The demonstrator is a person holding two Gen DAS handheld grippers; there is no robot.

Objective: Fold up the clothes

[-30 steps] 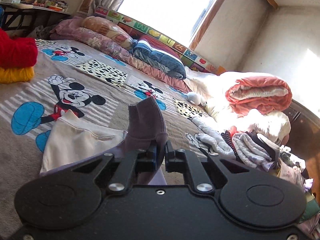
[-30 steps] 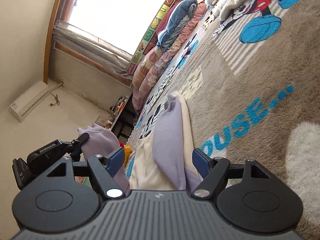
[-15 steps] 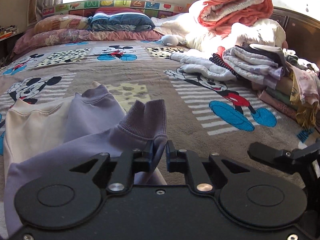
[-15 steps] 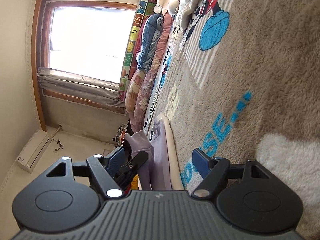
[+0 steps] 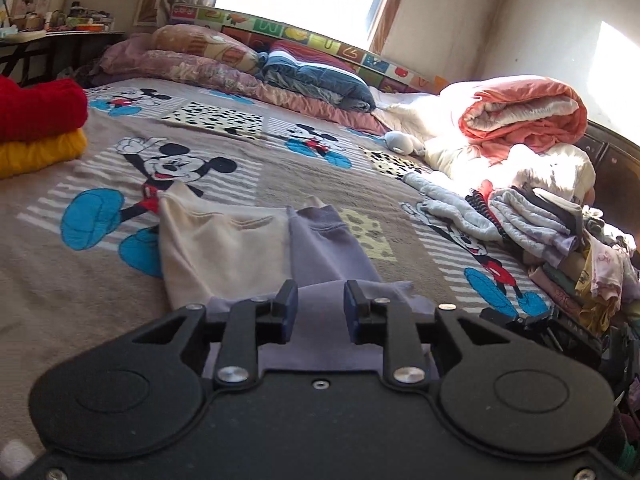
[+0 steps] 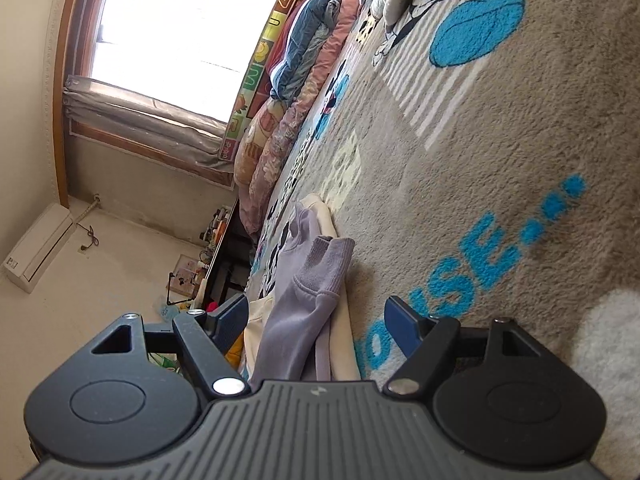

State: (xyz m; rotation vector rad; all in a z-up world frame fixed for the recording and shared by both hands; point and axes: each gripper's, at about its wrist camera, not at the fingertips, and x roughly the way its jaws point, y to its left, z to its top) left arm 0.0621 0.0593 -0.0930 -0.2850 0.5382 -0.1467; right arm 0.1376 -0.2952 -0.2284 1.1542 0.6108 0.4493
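Letting go, by the look of it: left gripper was pinched on the lilac cuff half a second ago, now its jaws stand parted with nothing between them. The lilac sleeve lies flat across the sweatshirt, centre of the left wrist view, cuff toward the far hem. So the sleeve fold-in reads as done on this side.

Right gripper is wide apart, same as before, holding nothing. The garment runs up between its fingers in the lower centre of the right wrist view; cuff is a bit rumpled and standing off the cream body.

Sweatshirt sits on the Mickey blanket, lower-middle of frame. Red and yellow folded stack at left edge, unfolded pile at right.

My read: next is the body fold, bottom up or side across. Risk: loose sleeve slides off when the body is lifted.
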